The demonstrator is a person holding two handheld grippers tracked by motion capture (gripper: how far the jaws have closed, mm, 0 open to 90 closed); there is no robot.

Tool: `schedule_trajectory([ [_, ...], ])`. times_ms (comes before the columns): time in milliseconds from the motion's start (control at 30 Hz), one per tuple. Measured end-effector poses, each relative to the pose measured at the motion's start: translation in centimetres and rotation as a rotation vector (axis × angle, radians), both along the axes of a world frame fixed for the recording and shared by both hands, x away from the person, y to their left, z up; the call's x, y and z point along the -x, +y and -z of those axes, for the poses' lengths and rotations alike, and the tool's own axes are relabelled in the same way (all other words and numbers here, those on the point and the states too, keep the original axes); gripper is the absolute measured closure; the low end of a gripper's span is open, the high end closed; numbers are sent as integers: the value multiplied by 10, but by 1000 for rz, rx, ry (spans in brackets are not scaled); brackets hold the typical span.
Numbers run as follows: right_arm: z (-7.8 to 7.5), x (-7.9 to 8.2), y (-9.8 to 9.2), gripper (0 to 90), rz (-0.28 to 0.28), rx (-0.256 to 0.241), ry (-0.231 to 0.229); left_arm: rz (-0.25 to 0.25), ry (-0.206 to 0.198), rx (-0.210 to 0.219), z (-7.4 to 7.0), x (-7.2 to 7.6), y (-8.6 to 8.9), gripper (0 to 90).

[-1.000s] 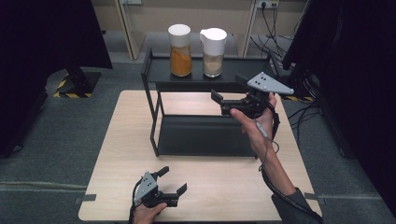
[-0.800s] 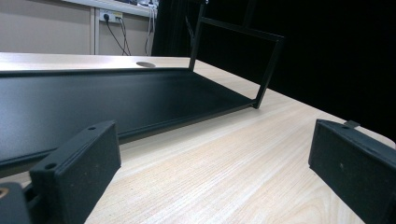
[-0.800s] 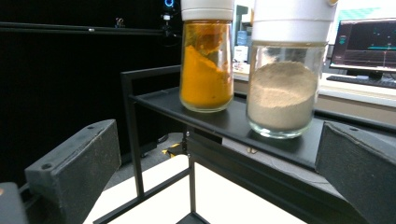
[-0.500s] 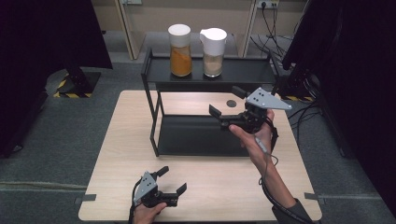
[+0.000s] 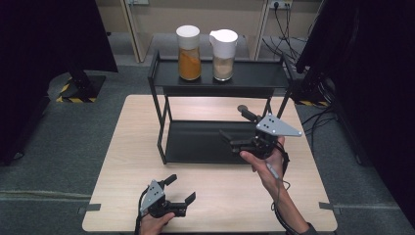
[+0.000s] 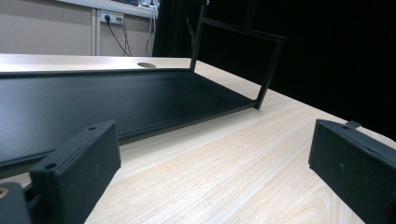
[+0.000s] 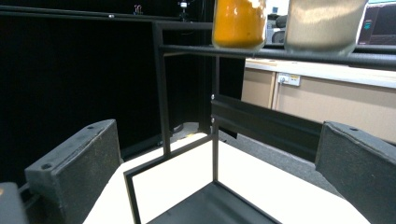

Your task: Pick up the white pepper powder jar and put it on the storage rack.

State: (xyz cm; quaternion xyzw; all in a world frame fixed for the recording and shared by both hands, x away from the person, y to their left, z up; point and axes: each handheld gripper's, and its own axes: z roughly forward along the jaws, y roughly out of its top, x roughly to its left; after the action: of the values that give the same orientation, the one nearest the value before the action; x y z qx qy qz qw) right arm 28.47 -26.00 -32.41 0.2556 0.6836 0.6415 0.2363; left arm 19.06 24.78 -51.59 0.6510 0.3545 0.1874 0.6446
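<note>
A black two-tier rack (image 5: 161,122) stands at the far middle of the wooden table (image 5: 127,161). On its top shelf (image 7: 289,51) are a jar of orange powder (image 5: 188,54) (image 7: 239,21) and a white-lidded jug of beige powder (image 5: 223,56) (image 7: 322,23). My right gripper (image 5: 233,122) (image 7: 215,172) hangs open over the right part of the lower shelf (image 5: 195,142), aimed left, nothing between its jaws. My left gripper (image 5: 181,188) (image 6: 210,172) rests open near the table's front edge, facing the lower shelf (image 6: 116,102).
Dark screens stand left and right of the table. Cables (image 5: 288,29) and wall sockets (image 6: 112,17) lie behind the rack. A round hole (image 6: 146,65) is in the tabletop beyond the rack. Bare wood lies between the rack and my left gripper.
My right gripper has come down and toward the person, from beside the top shelf's right end to the lower shelf. The left gripper has stayed put.
</note>
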Motion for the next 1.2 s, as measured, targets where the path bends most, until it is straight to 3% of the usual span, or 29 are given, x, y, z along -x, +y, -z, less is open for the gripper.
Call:
schedule_trajectory([
  [367,32,20,-6,3,-6,6,3,-1,-2,-1,0,0,0,17],
  [1200,99,51,-10,3,-36,-17,81,-3,-2,2,0,0,0,17],
])
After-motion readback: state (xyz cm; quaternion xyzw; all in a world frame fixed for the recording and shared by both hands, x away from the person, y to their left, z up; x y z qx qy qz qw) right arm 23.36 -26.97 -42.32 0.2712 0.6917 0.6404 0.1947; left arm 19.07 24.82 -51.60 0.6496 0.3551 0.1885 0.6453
